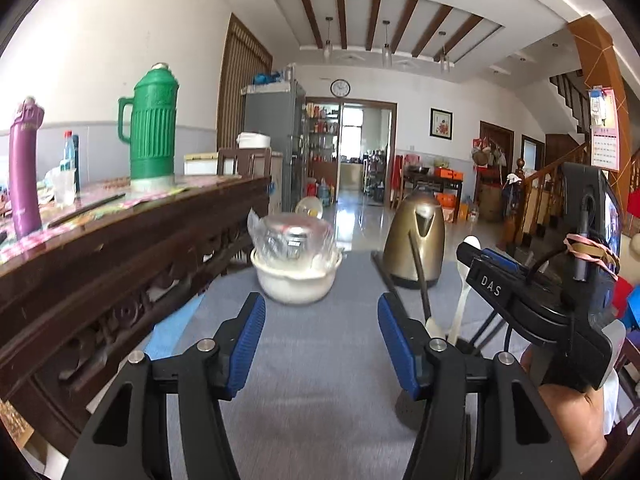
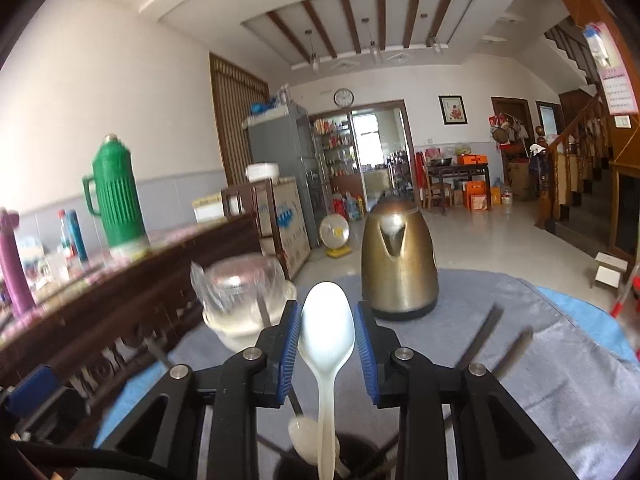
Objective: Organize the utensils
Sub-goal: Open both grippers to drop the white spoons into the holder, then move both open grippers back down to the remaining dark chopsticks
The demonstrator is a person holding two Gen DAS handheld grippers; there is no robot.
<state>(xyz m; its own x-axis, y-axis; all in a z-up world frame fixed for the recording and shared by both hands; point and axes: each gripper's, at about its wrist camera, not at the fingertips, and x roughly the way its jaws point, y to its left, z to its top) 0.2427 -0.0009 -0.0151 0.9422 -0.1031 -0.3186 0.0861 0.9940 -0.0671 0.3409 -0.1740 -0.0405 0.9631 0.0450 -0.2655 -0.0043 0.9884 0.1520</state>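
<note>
Right gripper [image 2: 327, 340] straddles the spoon [image 2: 326, 328] above the holder [image 2: 316, 458], jaws seemingly not quite pinching; spoon could topple out. Left gripper [image 1: 321, 344] spread, idle.

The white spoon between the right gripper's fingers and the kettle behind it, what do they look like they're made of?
White spoon: probably plastic, since it is milky, slightly translucent and thin, with a soft sheen; glazed ceramic seems unlikely. Kettle: brushed metal, likely stainless steel with a bronze-gold tint, showing smeared reflections, on a dark base that looks like plastic.
</note>
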